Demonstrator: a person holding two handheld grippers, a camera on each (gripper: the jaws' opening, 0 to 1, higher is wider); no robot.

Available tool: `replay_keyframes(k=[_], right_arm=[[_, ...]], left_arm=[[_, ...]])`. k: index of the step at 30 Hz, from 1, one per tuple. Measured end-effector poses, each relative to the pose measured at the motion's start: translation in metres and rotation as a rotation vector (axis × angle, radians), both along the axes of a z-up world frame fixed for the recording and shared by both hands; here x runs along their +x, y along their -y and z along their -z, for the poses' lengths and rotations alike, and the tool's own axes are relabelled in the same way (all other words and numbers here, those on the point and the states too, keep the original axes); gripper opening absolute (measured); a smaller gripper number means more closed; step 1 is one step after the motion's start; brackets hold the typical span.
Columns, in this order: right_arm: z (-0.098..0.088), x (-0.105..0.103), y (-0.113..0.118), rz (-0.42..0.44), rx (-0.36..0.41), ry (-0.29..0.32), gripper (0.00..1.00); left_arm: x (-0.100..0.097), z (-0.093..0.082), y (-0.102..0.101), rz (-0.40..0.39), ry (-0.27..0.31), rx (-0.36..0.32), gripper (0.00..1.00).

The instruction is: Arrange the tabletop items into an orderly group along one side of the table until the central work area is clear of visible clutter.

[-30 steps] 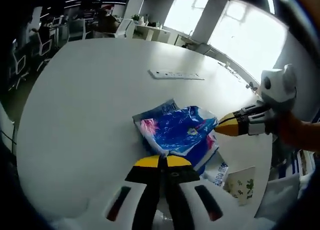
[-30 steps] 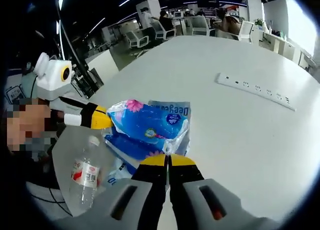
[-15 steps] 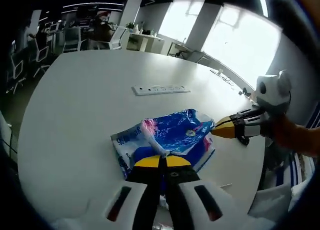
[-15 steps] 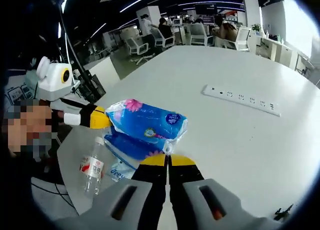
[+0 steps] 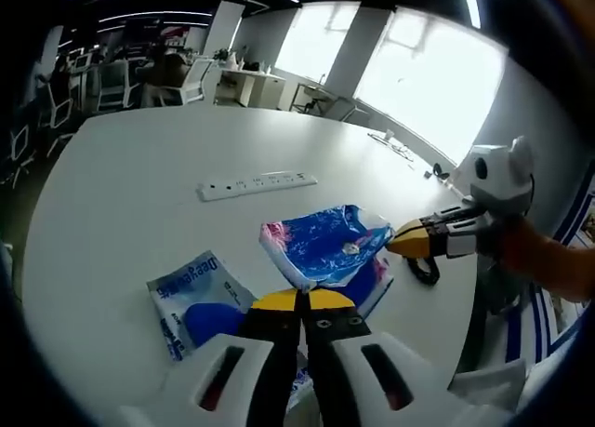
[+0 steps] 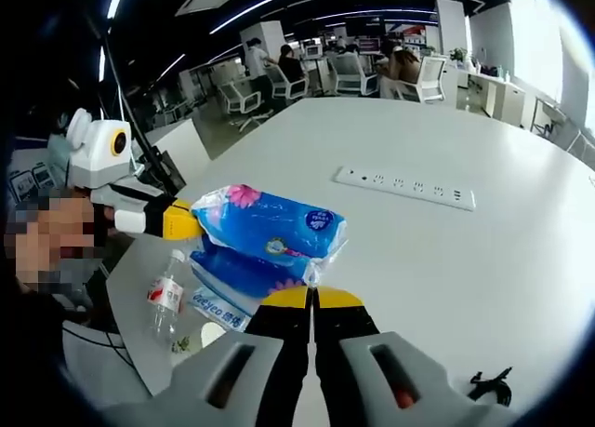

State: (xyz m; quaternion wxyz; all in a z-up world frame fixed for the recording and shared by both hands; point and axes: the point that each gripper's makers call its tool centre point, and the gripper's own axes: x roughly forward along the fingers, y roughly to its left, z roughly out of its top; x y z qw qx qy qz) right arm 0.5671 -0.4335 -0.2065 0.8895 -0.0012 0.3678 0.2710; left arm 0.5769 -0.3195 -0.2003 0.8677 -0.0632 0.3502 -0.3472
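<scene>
Left gripper [image 5: 299,300] and right gripper [image 6: 313,298] are each pinched on one end of the blue tissue pack [image 6: 270,233], held up between them. Under it sits another blue pack [image 6: 244,273]. White power strip [image 6: 404,187] lies farther out on the white table [image 6: 521,260].

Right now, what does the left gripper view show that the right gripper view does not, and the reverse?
Left gripper view: a flat blue packet lying apart on the table, and bright windows behind. Right gripper view: a plastic bottle lying near the table edge, and a small black object at lower right. Both: the blue tissue pack held at opposite ends by the left gripper and the right gripper, a second blue pack beneath it, and the white power strip.
</scene>
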Motion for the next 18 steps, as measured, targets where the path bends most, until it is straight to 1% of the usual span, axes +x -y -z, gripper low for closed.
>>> replay_keyframes(k=[4, 5, 7, 12, 18], right_arm=[[-0.008, -0.007, 0.022, 0.033, -0.002, 0.007, 0.00], [-0.009, -0.007, 0.027, 0.040, -0.002, 0.008, 0.00], [-0.012, -0.009, 0.038, 0.056, -0.005, 0.013, 0.00], [-0.020, -0.012, 0.064, 0.092, -0.008, 0.024, 0.00], [-0.026, -0.014, 0.087, 0.117, -0.017, 0.032, 0.00]], left_arm=[[-0.001, -0.006, 0.022, 0.022, 0.008, -0.006, 0.00], [-0.001, -0.007, 0.025, 0.024, 0.008, -0.006, 0.00], [-0.001, -0.009, 0.038, 0.039, 0.009, -0.013, 0.00], [-0.004, -0.014, 0.064, 0.066, 0.012, -0.024, 0.00], [-0.004, -0.018, 0.091, 0.091, 0.015, -0.032, 0.00]])
